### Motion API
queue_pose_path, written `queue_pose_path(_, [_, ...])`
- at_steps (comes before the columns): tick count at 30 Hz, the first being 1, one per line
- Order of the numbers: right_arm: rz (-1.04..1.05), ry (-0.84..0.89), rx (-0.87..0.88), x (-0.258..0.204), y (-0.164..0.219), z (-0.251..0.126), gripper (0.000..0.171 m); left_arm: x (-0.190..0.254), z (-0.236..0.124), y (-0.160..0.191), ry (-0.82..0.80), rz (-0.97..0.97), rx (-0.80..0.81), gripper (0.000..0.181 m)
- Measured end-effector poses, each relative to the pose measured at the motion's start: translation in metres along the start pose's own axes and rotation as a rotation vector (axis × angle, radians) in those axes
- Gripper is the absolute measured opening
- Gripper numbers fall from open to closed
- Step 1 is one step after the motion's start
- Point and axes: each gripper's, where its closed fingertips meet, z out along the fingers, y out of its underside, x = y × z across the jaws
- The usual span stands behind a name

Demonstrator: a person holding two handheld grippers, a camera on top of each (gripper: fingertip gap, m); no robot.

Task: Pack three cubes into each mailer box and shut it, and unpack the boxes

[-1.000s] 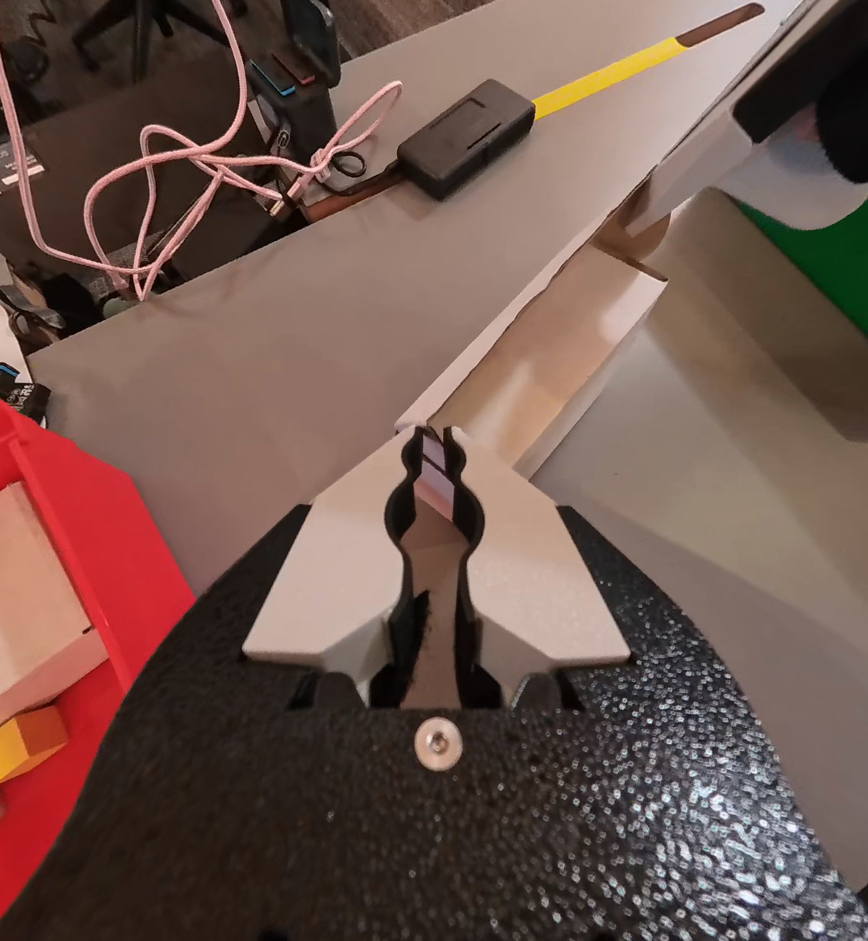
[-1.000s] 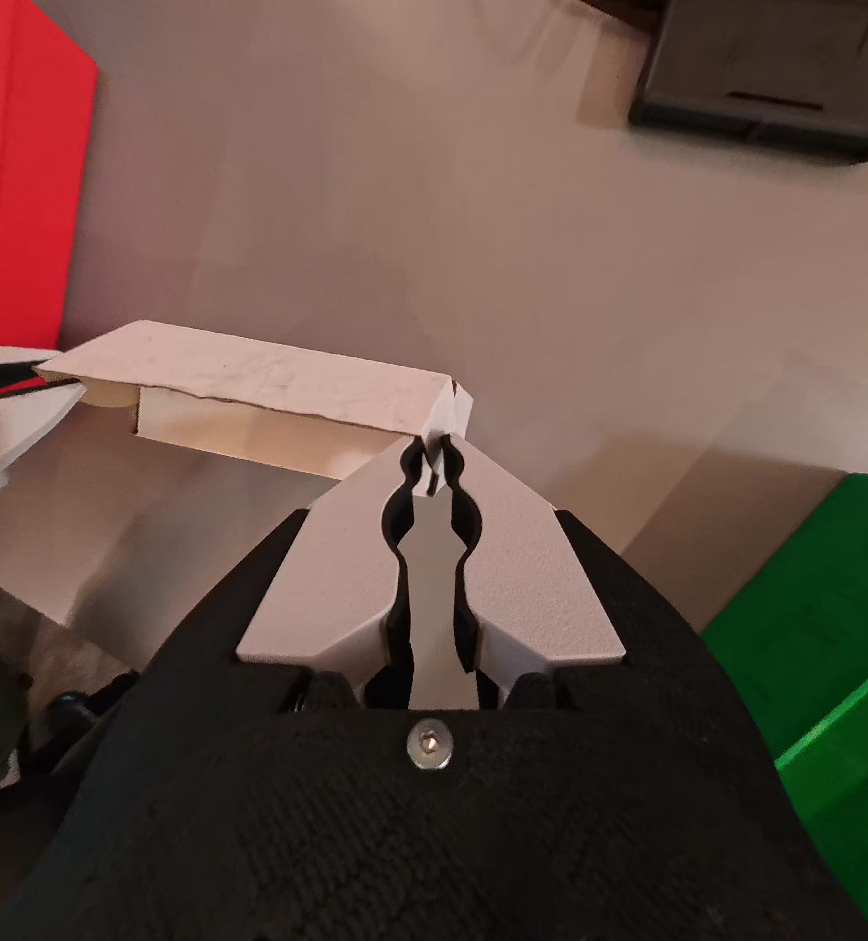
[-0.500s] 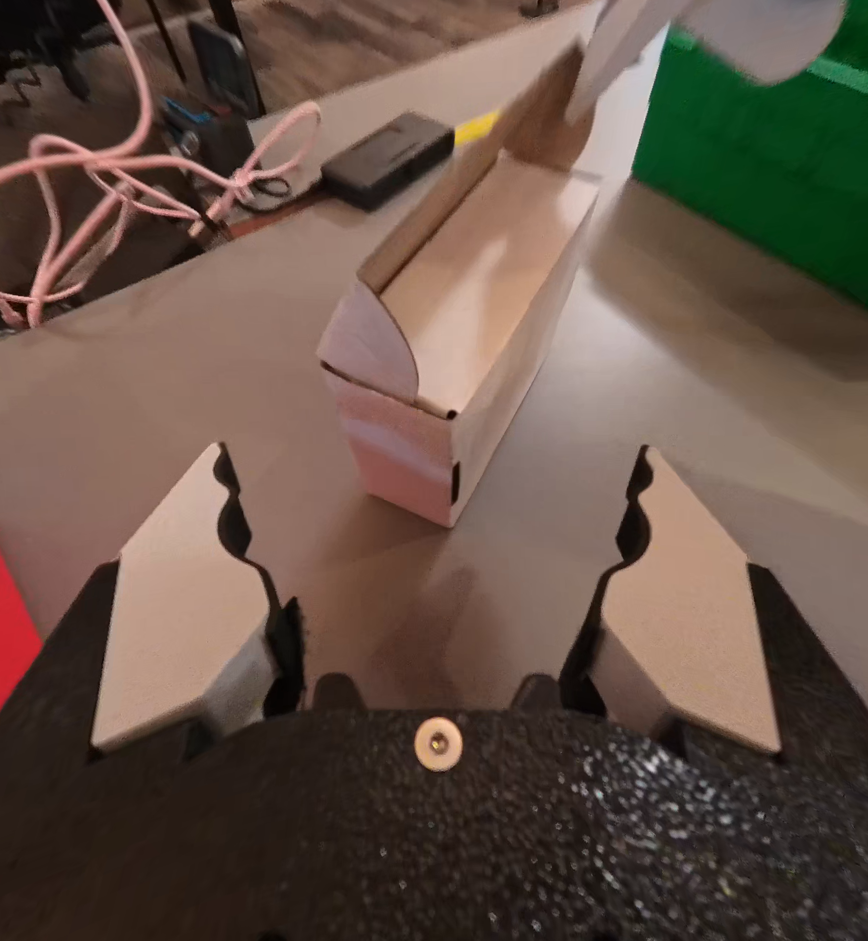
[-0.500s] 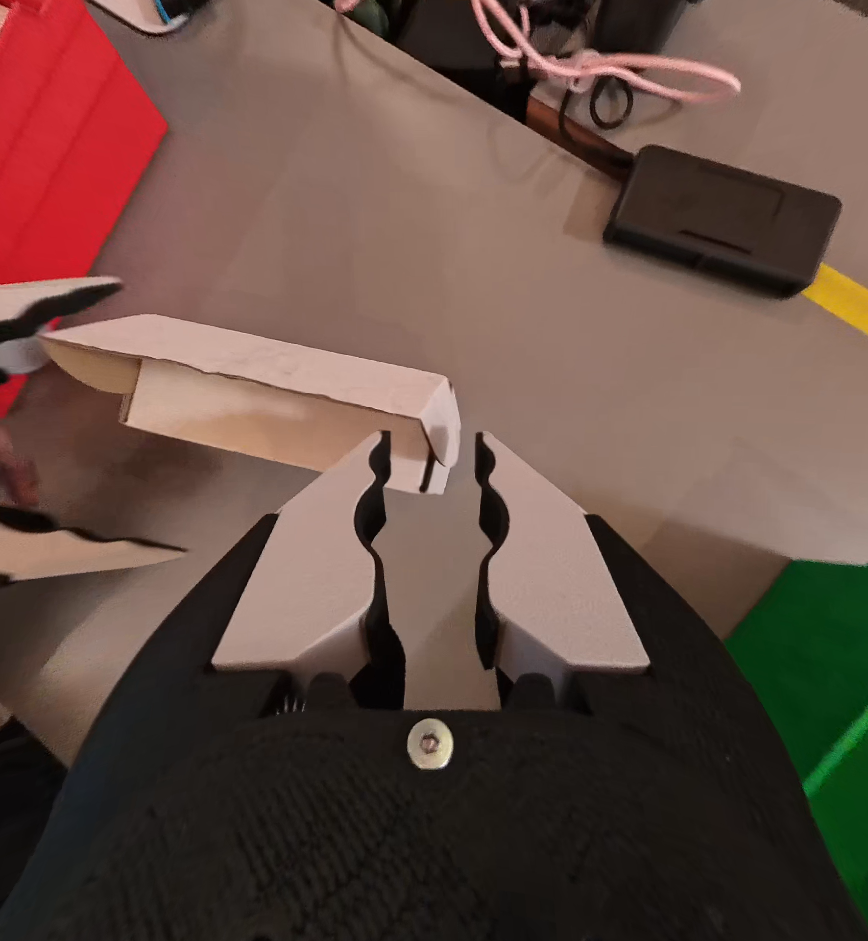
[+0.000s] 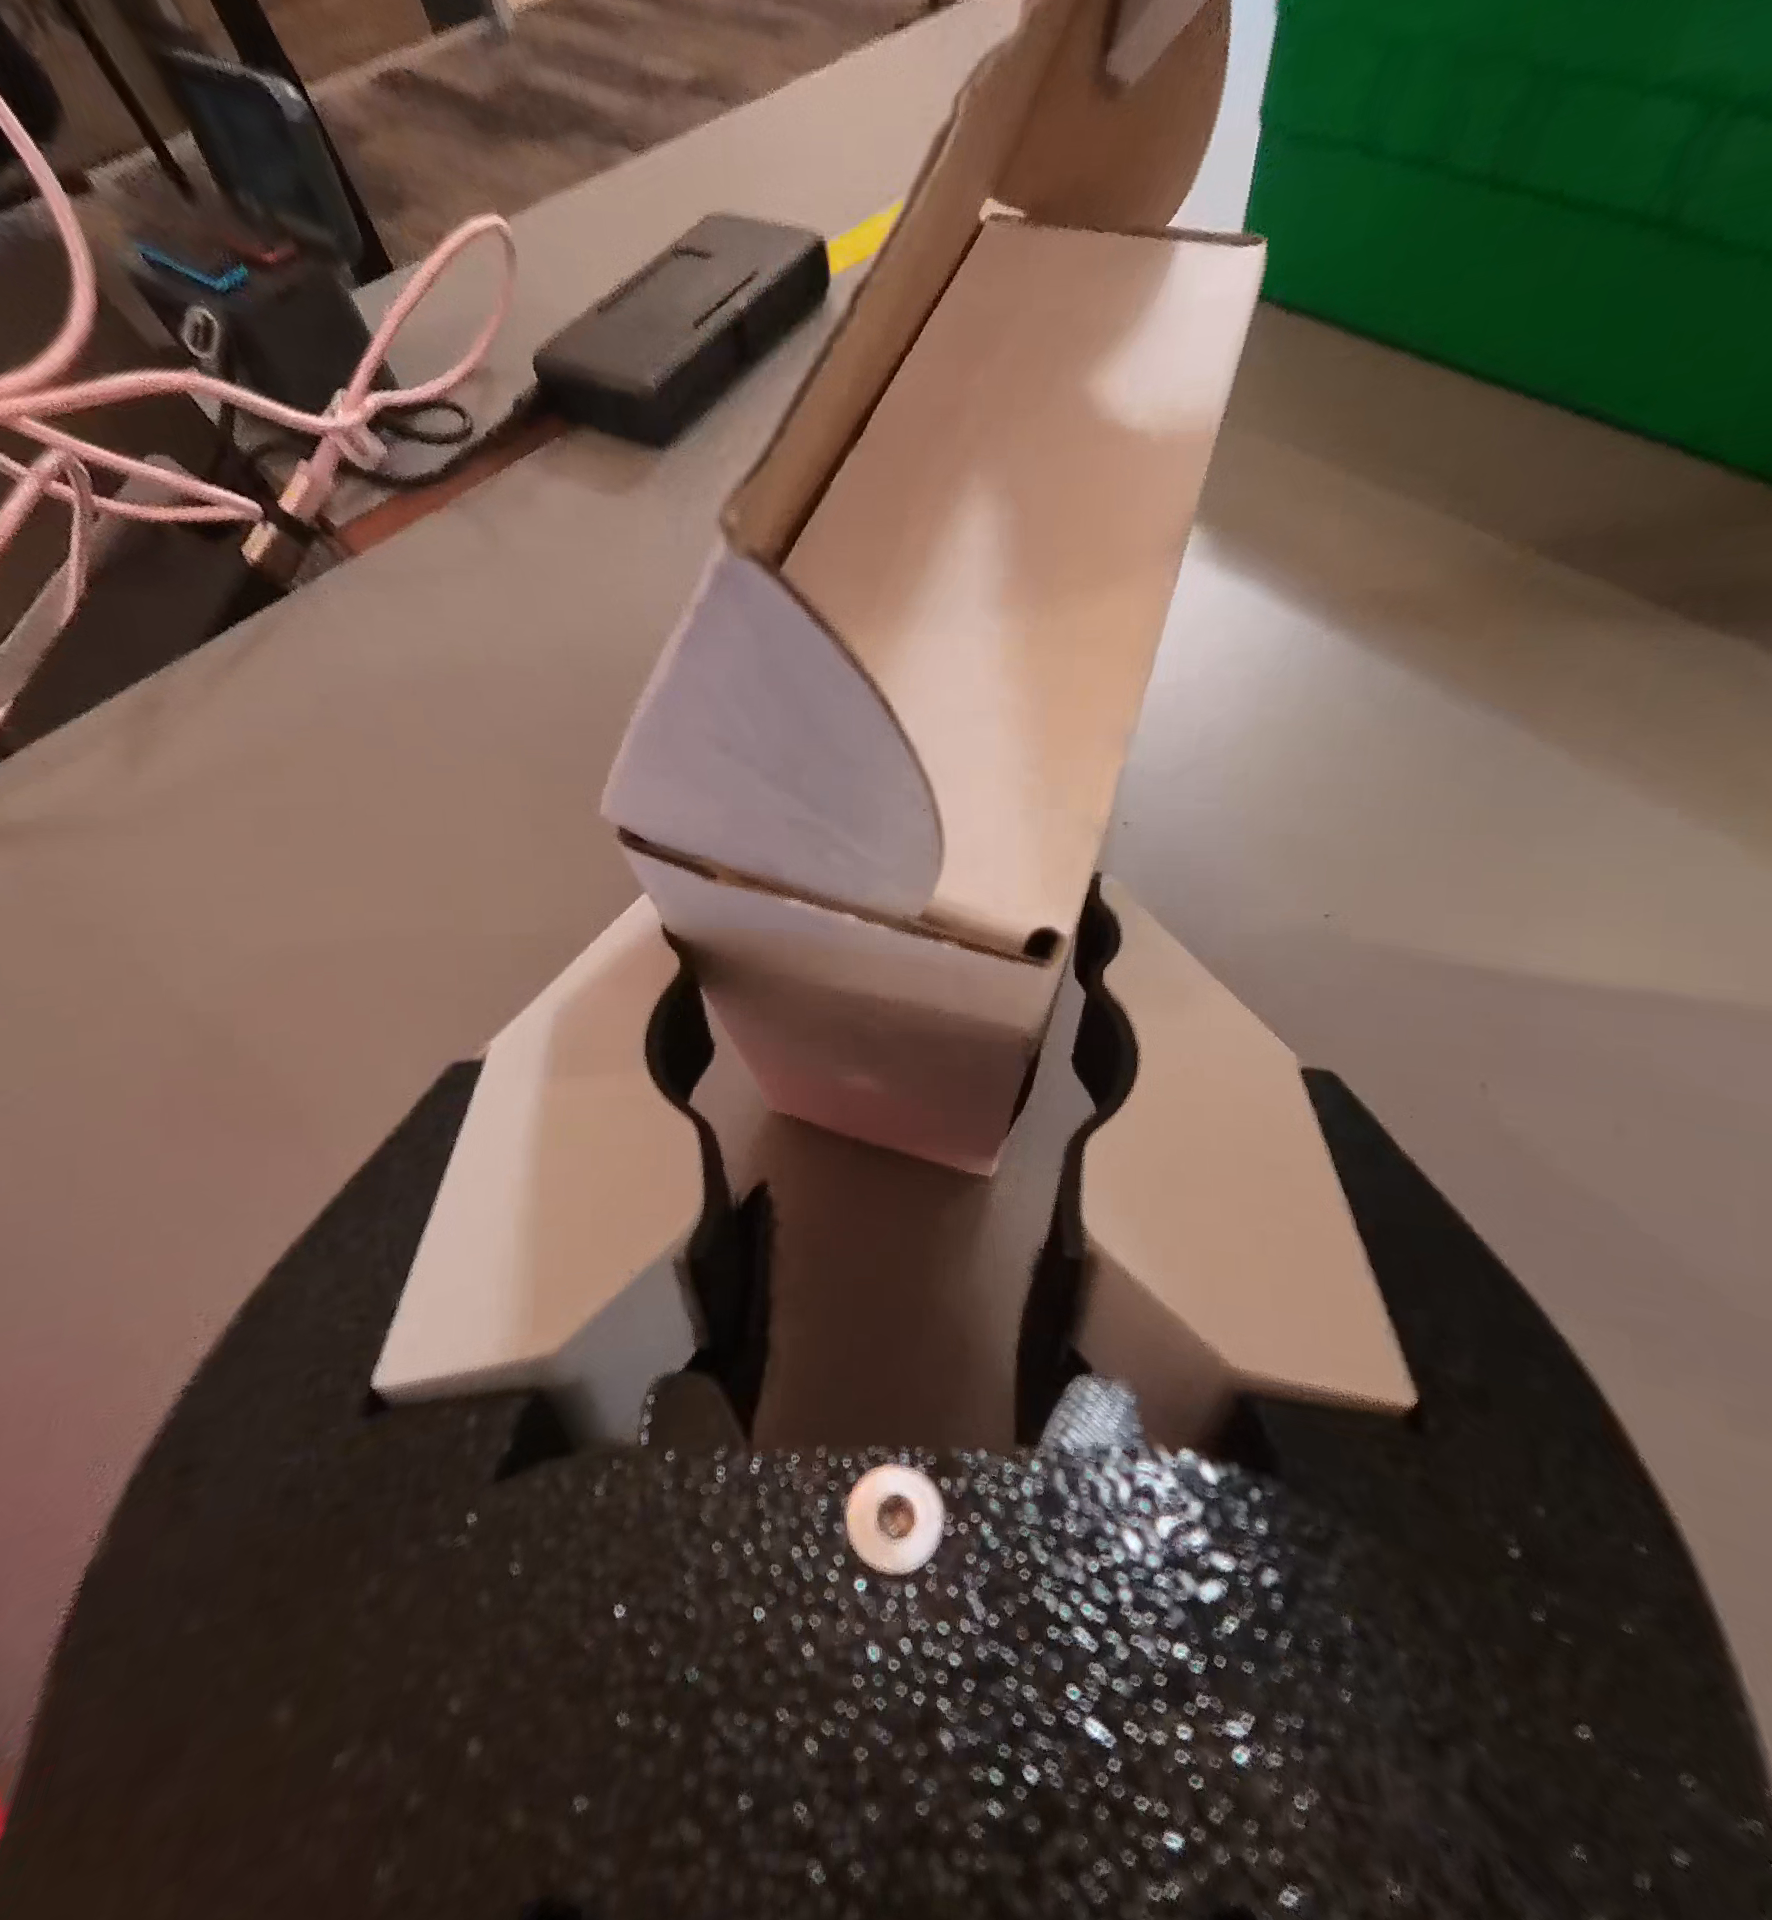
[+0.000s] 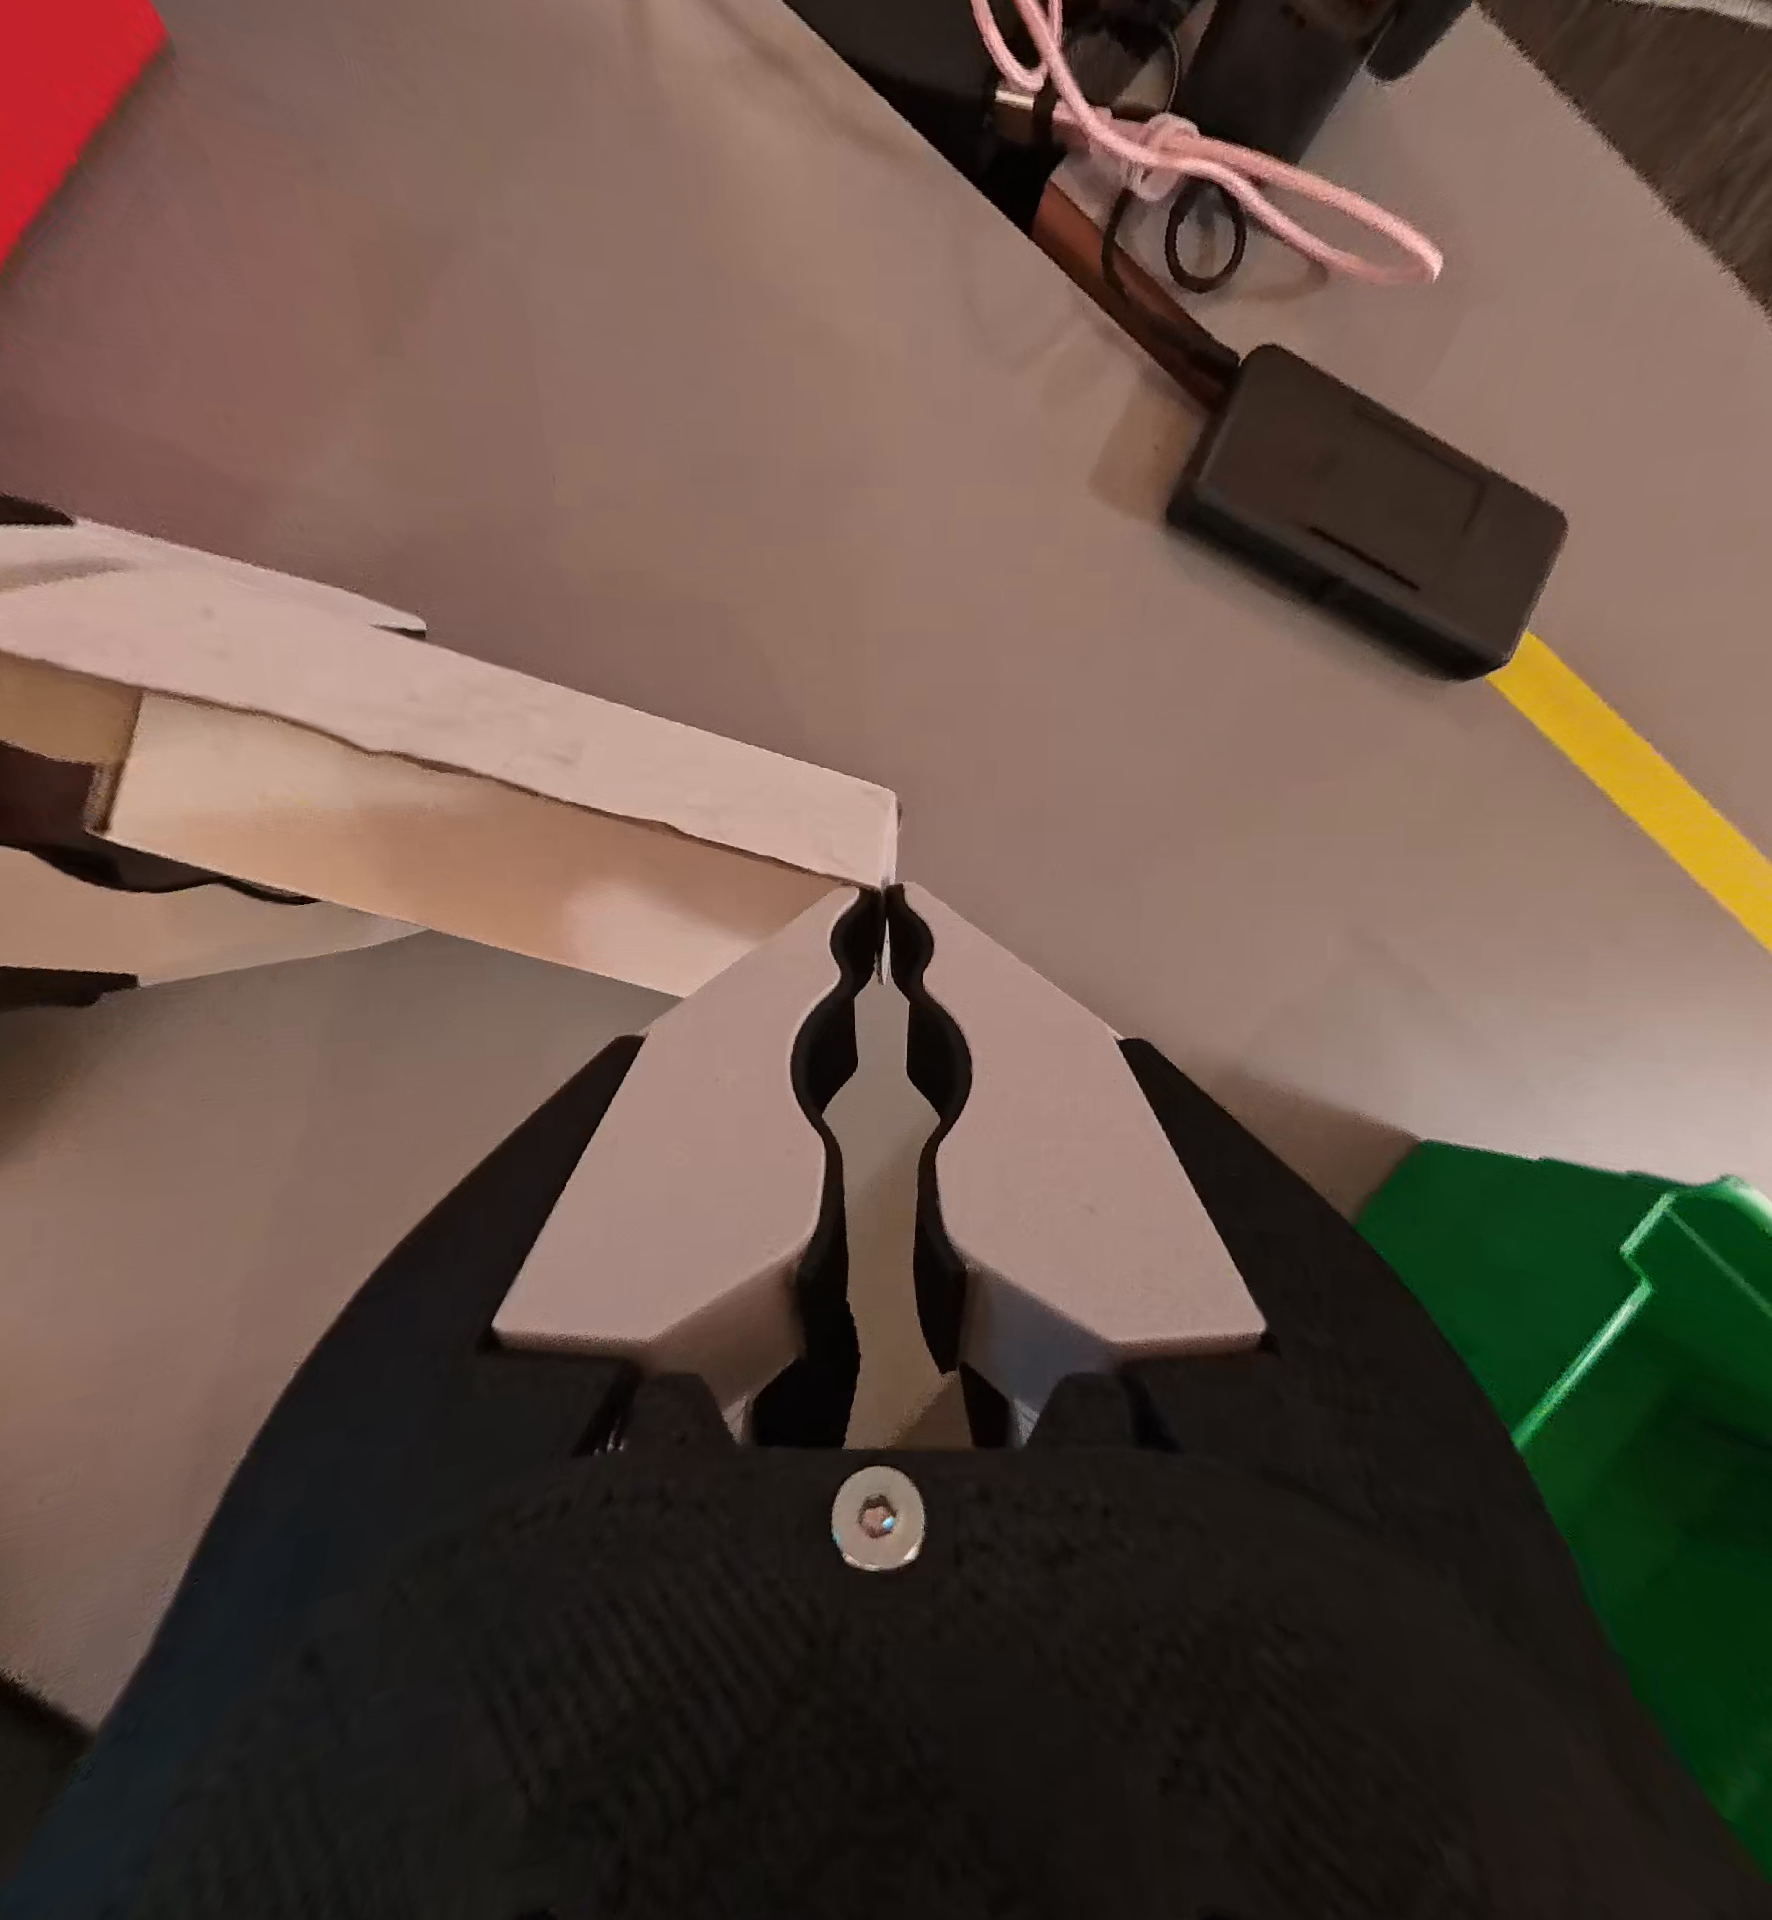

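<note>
On the grey surface (image 5: 290,935), between the two tools, stands the white mailer box (image 5: 965,644), long and narrow, its lid partly raised. The left tool (image 5: 877,935) straddles the near end of the box with its fingers (image 5: 591,1122) set against both side walls; whether they press or merely touch cannot be told. The right tool (image 6: 884,920) is closed, pinching a thin edge of the lid flap (image 6: 508,717) at the far corner. A green bin (image 6: 1640,1382) sits just beside the right tool; a black case (image 6: 1370,520) and pink cable (image 6: 1225,177) lie well apart.

Risks, as judged:
- Thin pinch on cardboard: the flap may slip out or tear if pulled sideways.
- Excess squeeze by the left tool may buckle the side walls.
- Lifting the flap without a firm hold on the base may tip or drag the box.
</note>
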Motion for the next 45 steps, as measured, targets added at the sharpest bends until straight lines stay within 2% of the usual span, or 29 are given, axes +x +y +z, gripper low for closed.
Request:
queue_pose_path(13, [0.141, -0.128, -0.206, -0.001, -0.004, 0.002, 0.001, 0.001, -0.001, 0.003, -0.009, -0.046, -0.073, 0.07])
queue_pose_path(22, [0.297, -0.305, -0.287, -0.004, -0.006, 0.002, 0.006, 0.001, -0.001, 0.003, -0.017, -0.057, -0.083, 0.07])
queue_pose_path(30, [0.325, -0.311, -0.263, -0.004, -0.009, 0.003, 0.006, 0.0, 0.0, 0.004, -0.029, -0.067, -0.09, 0.07])
queue_pose_path(36, [0.41, -0.408, -0.245, -0.004, -0.009, 0.002, 0.009, 0.001, 0.0, 0.003, -0.036, -0.066, -0.091, 0.07])
queue_pose_path(41, [0.356, -0.384, -0.274, -0.003, -0.013, 0.004, 0.008, 0.001, 0.0, 0.003, -0.043, -0.074, -0.095, 0.07])
queue_pose_path(45, [0.166, -0.217, -0.259, 0.002, -0.018, 0.008, 0.002, -0.001, 0.001, 0.003, -0.059, -0.093, -0.101, 0.069])
